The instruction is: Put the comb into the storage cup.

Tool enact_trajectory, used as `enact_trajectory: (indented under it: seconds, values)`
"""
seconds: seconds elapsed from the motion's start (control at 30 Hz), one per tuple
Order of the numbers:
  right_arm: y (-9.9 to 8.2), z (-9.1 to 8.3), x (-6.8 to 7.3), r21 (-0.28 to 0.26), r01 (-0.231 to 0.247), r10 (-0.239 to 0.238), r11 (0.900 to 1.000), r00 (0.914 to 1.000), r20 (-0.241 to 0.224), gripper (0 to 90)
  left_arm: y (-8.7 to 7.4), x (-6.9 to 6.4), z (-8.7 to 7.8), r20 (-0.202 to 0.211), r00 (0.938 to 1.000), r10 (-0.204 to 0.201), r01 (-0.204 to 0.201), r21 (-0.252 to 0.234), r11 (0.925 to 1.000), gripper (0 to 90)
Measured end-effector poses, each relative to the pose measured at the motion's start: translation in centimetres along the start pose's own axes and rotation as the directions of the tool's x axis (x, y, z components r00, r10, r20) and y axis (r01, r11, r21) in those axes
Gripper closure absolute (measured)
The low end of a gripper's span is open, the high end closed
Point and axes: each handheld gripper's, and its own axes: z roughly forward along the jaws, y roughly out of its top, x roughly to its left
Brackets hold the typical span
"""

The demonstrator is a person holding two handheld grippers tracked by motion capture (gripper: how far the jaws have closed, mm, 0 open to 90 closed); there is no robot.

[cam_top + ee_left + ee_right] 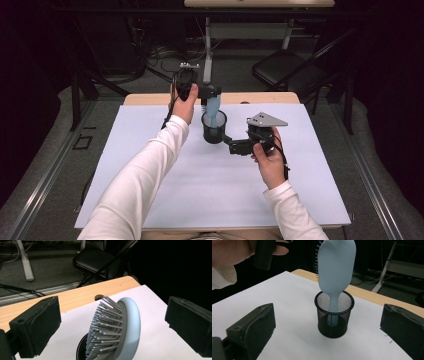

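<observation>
A light blue hairbrush (213, 108) stands handle-down in a black mesh cup (214, 129) at the back middle of the white mat. My left gripper (210, 95) hovers at the brush head, open. In the left gripper view the bristled head (117, 327) leans between the wide-apart jaws and touches neither. My right gripper (231, 145) sits just right of the cup, open. In the right gripper view the cup (334, 315) and the brush's smooth back (336, 267) stand ahead of the jaws, with the left gripper (263, 253) and its hand at the top left.
The white mat (220, 185) covers a wooden table (150, 98) whose far edge has a round hole (99, 297). Beyond the table stand a black folding chair (285, 67) and a white desk leg (207, 50), with cables on the floor.
</observation>
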Motion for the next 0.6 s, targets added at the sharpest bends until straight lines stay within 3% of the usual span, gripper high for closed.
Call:
enact_trajectory:
  seconds: [0.2,0.6]
  values:
    - [0.0,0.0,0.0,0.003,0.001,-0.001,1.0,1.0,0.001,0.0,0.4,-0.2,-0.7,0.006,1.0,0.006,-0.006,-0.006,1.0,0.4]
    - [-0.1,0.0,-0.1,0.006,-0.003,0.003,1.0,1.0,0.003,0.0,0.5,-0.2,-1.9,0.018,0.9986,0.049,-0.05,0.04,0.998,0.4]
